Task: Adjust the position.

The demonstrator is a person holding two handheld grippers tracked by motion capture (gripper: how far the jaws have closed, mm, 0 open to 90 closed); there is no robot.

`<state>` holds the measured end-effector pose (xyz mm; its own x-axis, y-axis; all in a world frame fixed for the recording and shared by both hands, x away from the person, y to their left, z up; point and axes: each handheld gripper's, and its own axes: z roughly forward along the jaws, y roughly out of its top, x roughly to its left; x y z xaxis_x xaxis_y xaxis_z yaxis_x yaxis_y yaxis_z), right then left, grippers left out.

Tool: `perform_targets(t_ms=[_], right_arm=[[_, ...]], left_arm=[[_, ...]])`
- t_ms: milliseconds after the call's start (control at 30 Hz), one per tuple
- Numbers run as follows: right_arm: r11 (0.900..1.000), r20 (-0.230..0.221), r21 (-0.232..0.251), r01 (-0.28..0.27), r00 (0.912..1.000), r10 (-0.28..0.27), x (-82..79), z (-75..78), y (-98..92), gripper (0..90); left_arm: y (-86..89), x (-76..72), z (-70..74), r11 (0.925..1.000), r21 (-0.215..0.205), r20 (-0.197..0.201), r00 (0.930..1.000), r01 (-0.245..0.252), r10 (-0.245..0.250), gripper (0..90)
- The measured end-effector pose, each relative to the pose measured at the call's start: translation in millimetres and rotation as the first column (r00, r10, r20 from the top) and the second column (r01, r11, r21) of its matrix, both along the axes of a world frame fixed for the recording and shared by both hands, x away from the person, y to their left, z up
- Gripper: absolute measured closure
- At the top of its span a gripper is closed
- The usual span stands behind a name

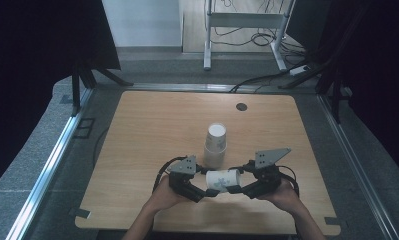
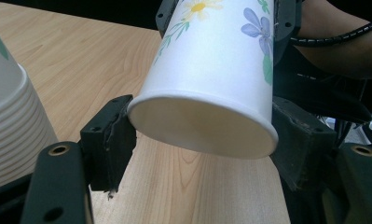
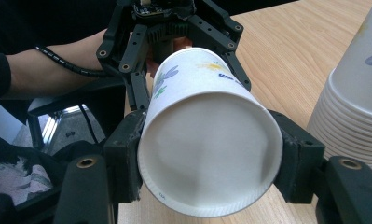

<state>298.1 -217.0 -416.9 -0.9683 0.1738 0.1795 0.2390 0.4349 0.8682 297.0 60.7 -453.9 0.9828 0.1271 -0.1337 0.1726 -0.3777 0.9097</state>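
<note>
Both claws, left [image 1: 205, 193] and right [image 1: 238, 189], grip one flowered paper cup [image 1: 222, 179] sideways between them, at six o'clock of the cup stack [image 1: 215, 146], which I judge its source.

no readable text, only flower prints on the paper cup [image 2: 211, 70]

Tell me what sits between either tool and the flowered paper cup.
Nothing visible. The left tool has its pads at the rim end of the paper cup, and the right tool clamps its base end. The stack of cups stands behind, apart.
</note>
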Motion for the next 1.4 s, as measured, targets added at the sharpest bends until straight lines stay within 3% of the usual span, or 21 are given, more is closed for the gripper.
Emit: perform_targets(t_ms=[233,633,1400], right_arm=[[1.0,-0.001,0.003,-0.003,1.0,0.003,-0.7,0.8,0.5,36.0],[1.0,-0.007,-0.008,-0.01,0.9999,0.01,0.1,-0.1,0.6,36.1],[0.999,-0.02,-0.033,-0.024,0.9995,0.023,2.9,-2.6,2.4,30.9]], left_arm=[[-3.7,-0.4,-0.2,0.9999,0.011,0.001,1.0,0.003,-0.003,21.9],[-4.2,-2.0,1.4,0.999,0.043,0.028,0.9996,0.007,-0.008,28.5],[-5.1,-2.3,5.6,0.9965,0.082,0.048,0.9986,0.017,-0.021,30.8]])
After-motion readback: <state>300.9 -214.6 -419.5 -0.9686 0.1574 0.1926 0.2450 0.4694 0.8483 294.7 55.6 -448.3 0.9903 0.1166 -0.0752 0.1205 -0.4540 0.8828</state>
